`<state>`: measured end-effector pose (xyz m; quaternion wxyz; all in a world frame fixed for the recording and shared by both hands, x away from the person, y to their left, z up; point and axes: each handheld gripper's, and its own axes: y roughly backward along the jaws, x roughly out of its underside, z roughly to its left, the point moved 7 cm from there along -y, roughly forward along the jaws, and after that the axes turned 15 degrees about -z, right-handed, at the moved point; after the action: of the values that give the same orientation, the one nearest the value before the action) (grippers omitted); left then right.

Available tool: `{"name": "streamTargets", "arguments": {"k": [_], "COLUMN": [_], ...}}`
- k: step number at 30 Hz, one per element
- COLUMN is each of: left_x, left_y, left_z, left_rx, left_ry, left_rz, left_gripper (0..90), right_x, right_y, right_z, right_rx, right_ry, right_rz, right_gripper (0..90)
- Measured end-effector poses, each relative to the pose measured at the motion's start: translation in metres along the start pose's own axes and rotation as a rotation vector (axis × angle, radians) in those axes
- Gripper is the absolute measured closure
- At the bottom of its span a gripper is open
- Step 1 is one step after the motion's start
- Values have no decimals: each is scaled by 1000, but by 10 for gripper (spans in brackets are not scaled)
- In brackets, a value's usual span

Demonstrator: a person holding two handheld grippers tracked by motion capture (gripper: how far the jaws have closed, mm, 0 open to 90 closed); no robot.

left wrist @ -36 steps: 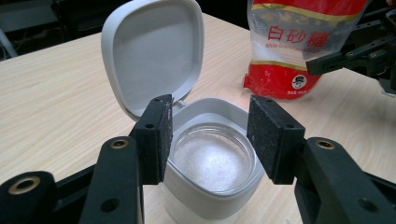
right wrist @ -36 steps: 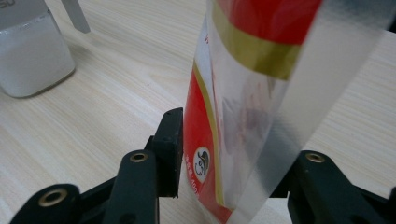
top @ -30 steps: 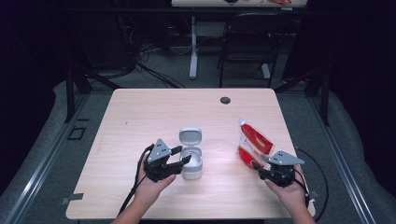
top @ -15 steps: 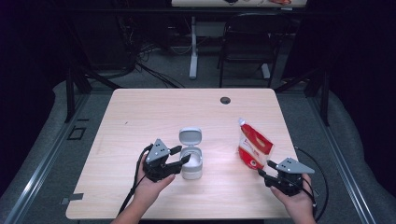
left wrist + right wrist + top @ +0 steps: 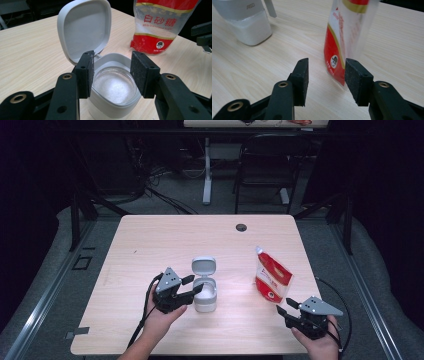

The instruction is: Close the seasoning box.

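Both grippers sit low on the table (image 5: 150, 245) in the high view: the left gripper (image 5: 192, 286) beside the white jar (image 5: 205, 292), the right gripper (image 5: 285, 306) near the sugar bag (image 5: 271, 277). From the left gripper view, its jaws have been closing a little but are open, over the jar, lid up. From the right gripper view, its jaws have been closing too, open and empty, with the bag just ahead.

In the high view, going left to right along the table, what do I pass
left gripper → white container with its lid up → red and white sugar bag → right gripper
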<state>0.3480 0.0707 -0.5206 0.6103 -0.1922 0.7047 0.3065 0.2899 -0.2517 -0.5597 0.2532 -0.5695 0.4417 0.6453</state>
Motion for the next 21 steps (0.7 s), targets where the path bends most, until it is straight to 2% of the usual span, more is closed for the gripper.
{"name": "streamTargets", "arguments": {"k": [4,10,19,21], "left_x": [0,-6,-26,-30], "left_y": [0,0,-2,-2], "left_z": [1,4,11,12], "left_rx": [0,-6,-12,-12], "left_ry": [-1,4,3,4], "left_rz": [8,-5,-24,-21], "left_gripper": [578,598,652,654], "right_x": [0,1,8,9], "right_y": [-3,-9,-16,-18], "right_z": [7,16,28,29], "right_rx": [-19,-46,-106,-111], "right_ry": [4,6,41,34], "right_rz": [-3,-14,22,24], "right_gripper": [547,547,545,541]}}
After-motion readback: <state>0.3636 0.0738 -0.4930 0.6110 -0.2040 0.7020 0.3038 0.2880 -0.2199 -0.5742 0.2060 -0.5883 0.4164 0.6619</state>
